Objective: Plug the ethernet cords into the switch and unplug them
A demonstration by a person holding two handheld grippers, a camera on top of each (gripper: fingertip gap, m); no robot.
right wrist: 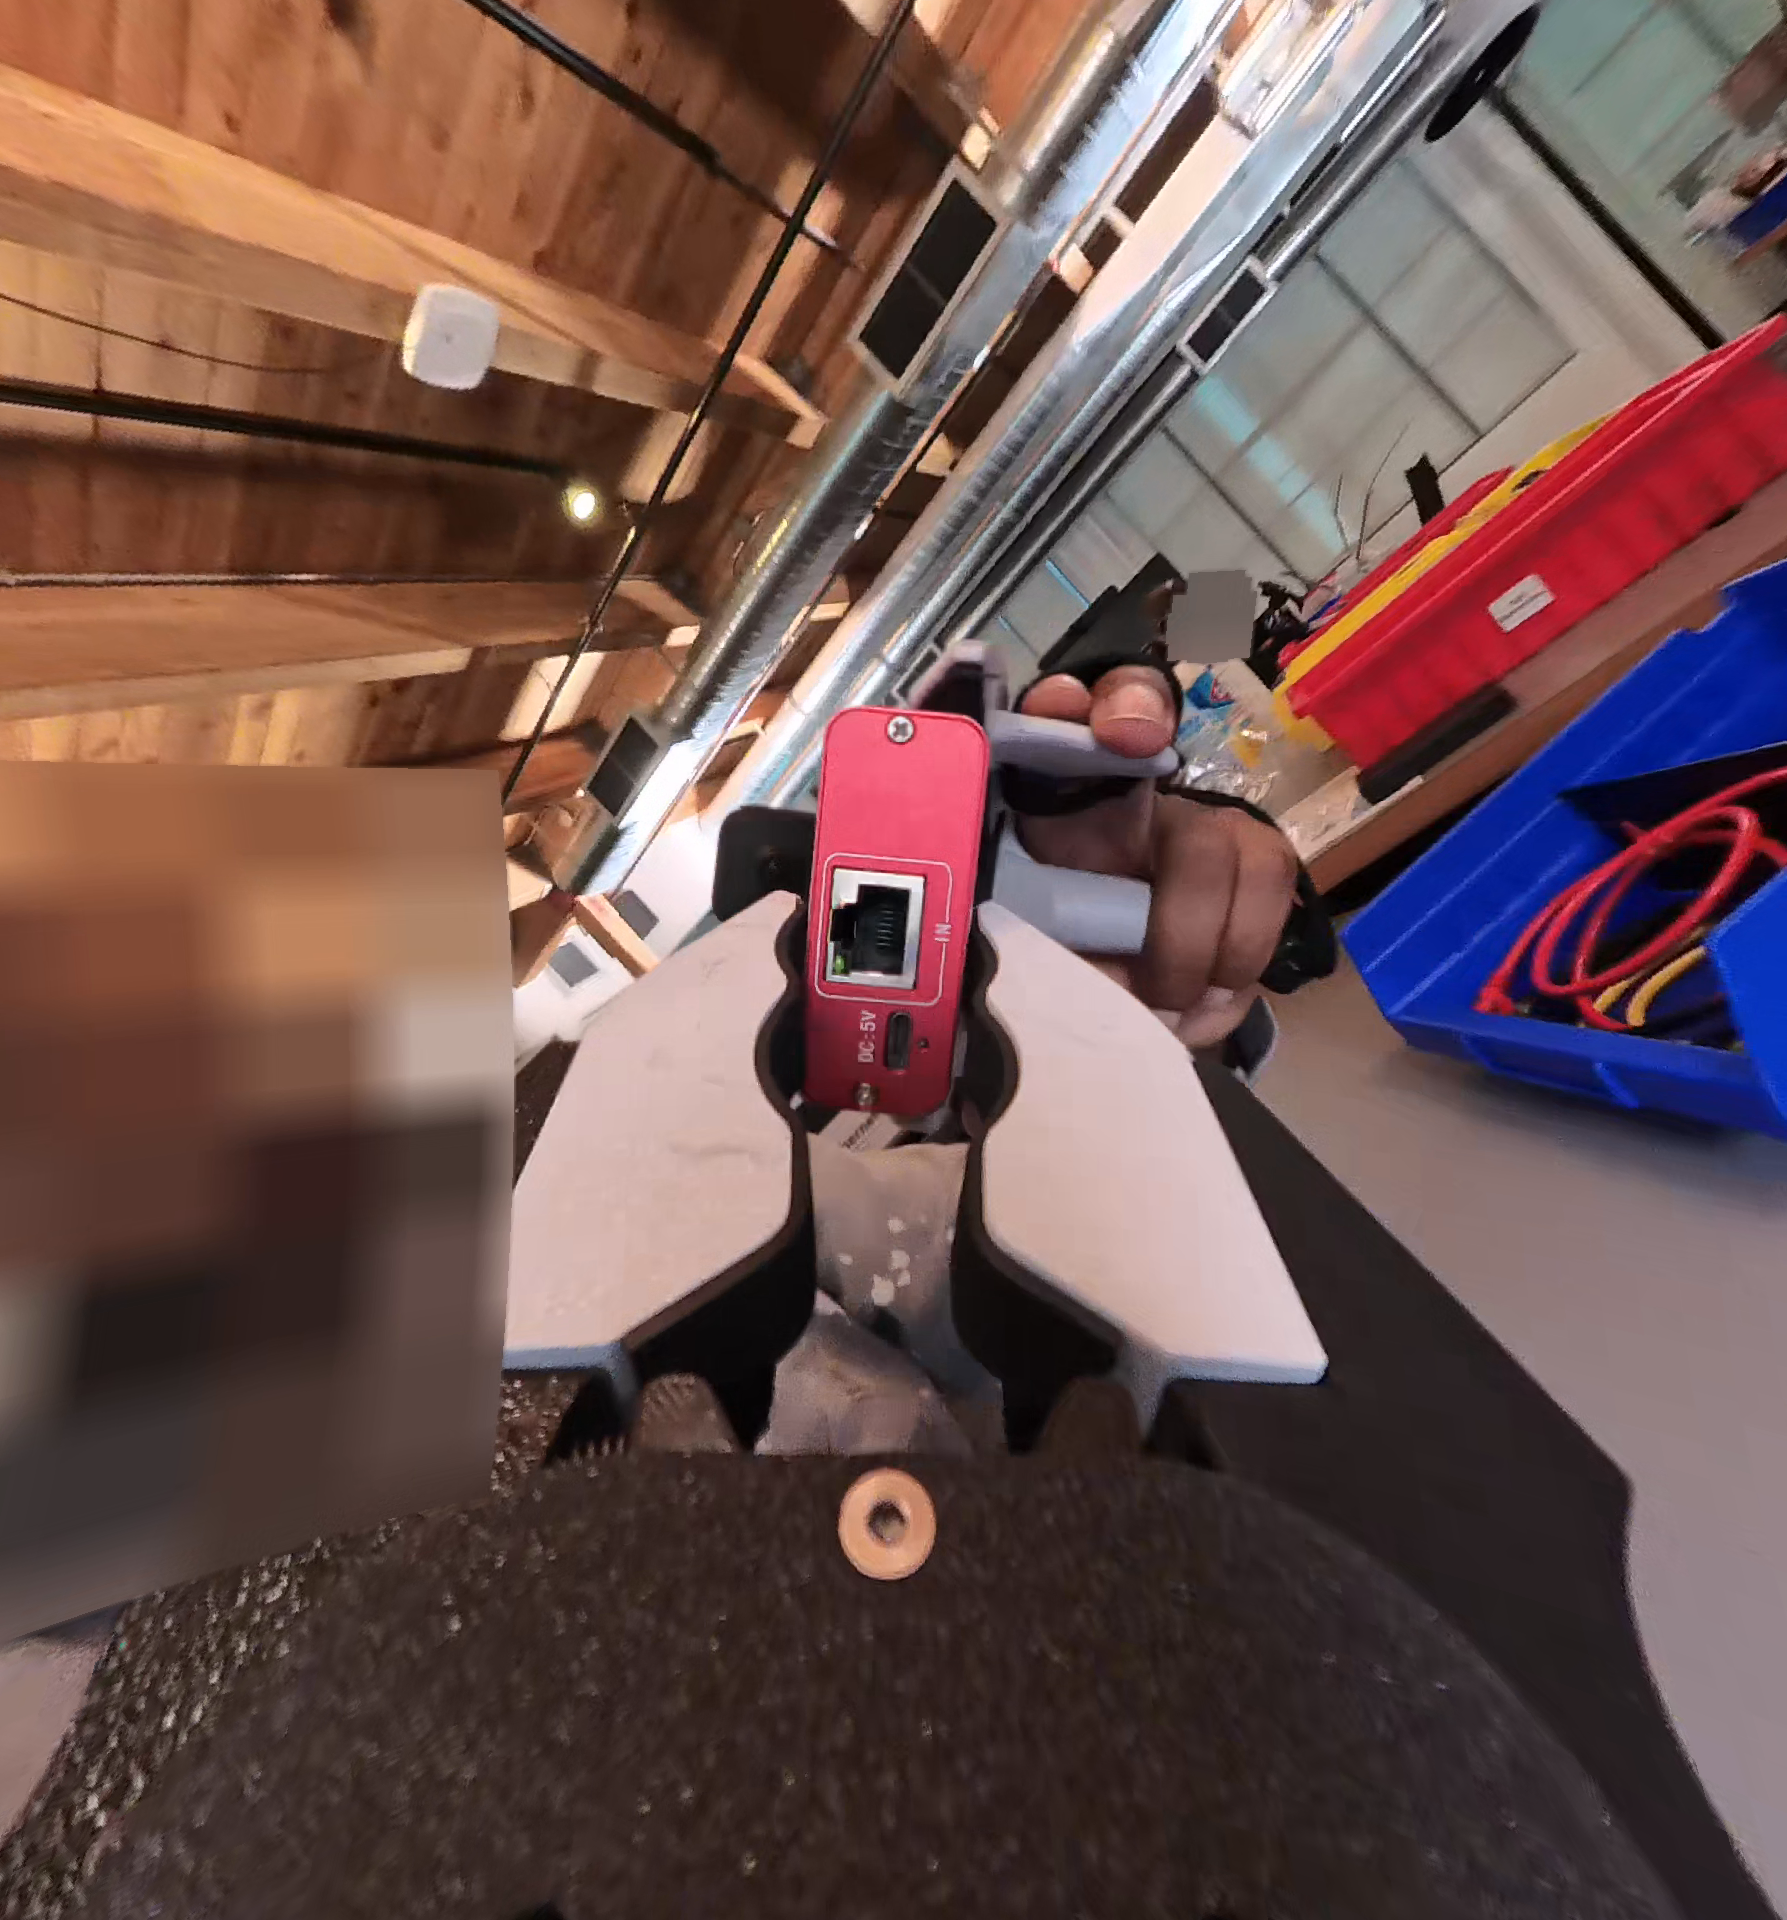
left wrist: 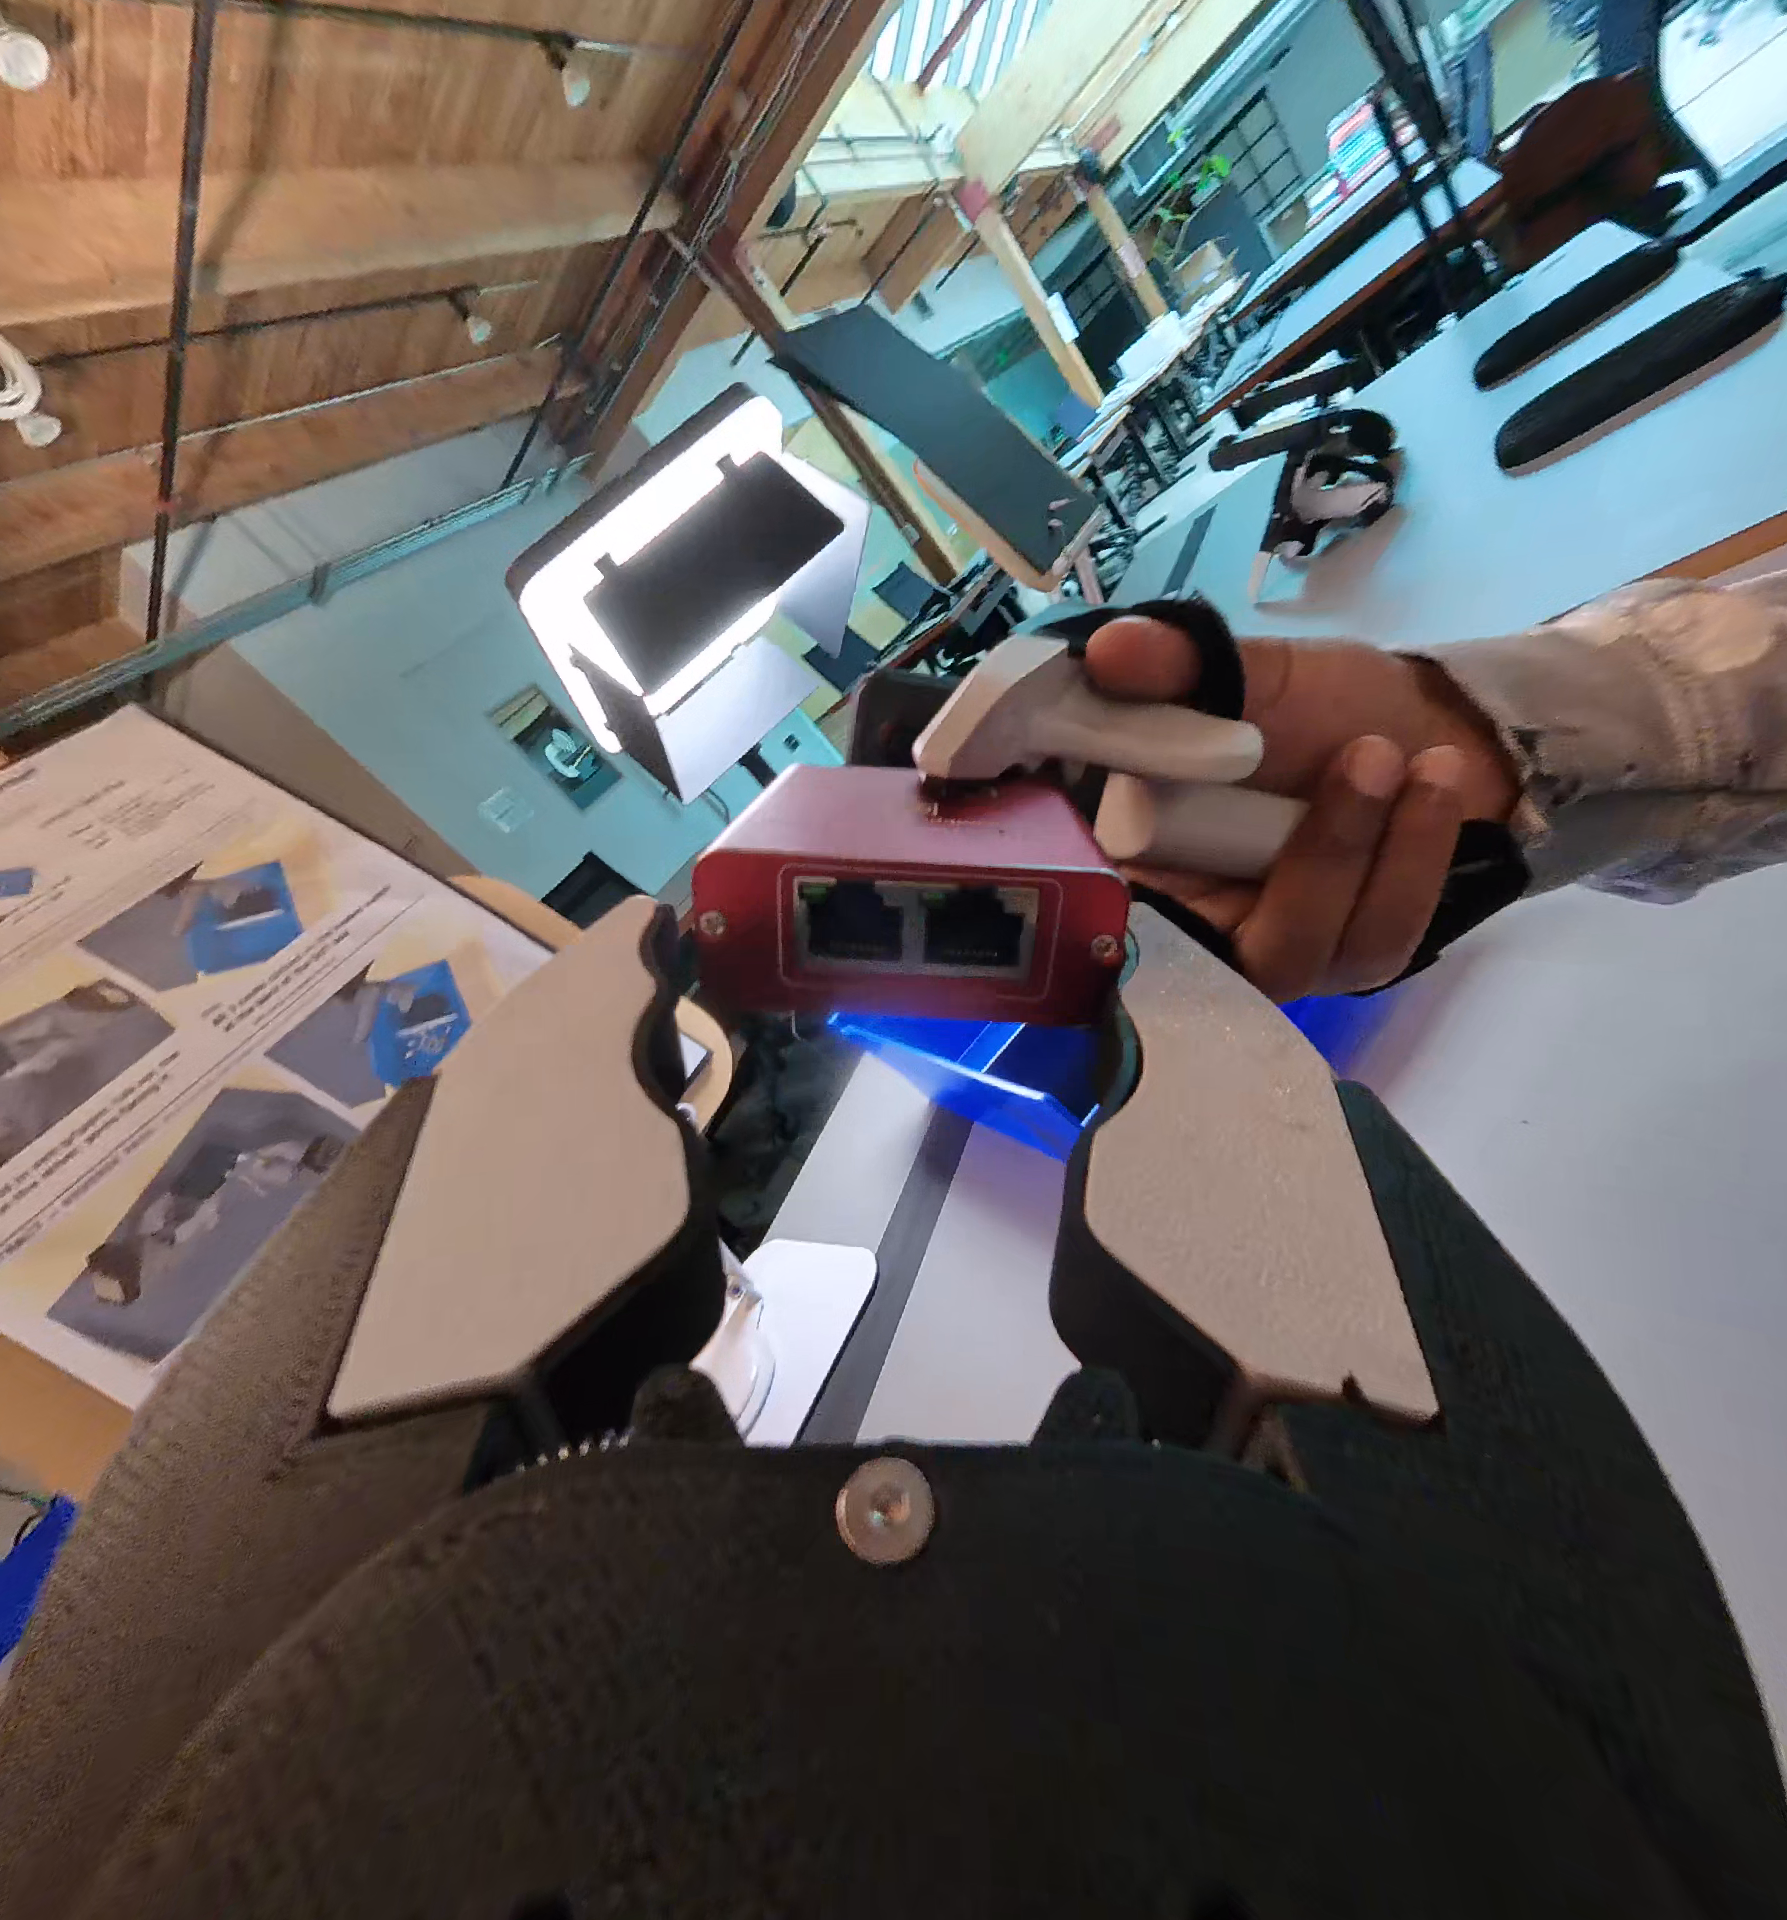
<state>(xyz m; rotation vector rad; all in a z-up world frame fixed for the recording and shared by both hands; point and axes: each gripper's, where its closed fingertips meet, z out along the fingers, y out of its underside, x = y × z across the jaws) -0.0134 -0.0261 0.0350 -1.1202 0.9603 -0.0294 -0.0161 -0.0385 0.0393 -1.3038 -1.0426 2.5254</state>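
Note:
The red switch [left wrist: 868, 821] is held up off the grey table between both grippers. My left gripper [left wrist: 894, 977] is shut on its two narrow sides, and the end facing it has two empty ports. My right gripper [right wrist: 884, 987] is shut on the switch [right wrist: 899, 810] across its flat faces, looking at the opposite end, which has one empty port and a small power socket. In each view the other gripper and the hand [left wrist: 1367, 831] holding it show behind the switch. No cord is plugged in. Red and yellow cords [right wrist: 1637, 914] lie coiled in a blue bin.
The blue bin [right wrist: 1491, 997] and a red bin [right wrist: 1595, 551] stand on the grey table [right wrist: 1491, 1299] to the right. A printed instruction sheet [left wrist: 141, 987] lies at the left. A lit light panel [left wrist: 691, 582] stands behind. Black wrist rests [left wrist: 1637, 353] lie far right.

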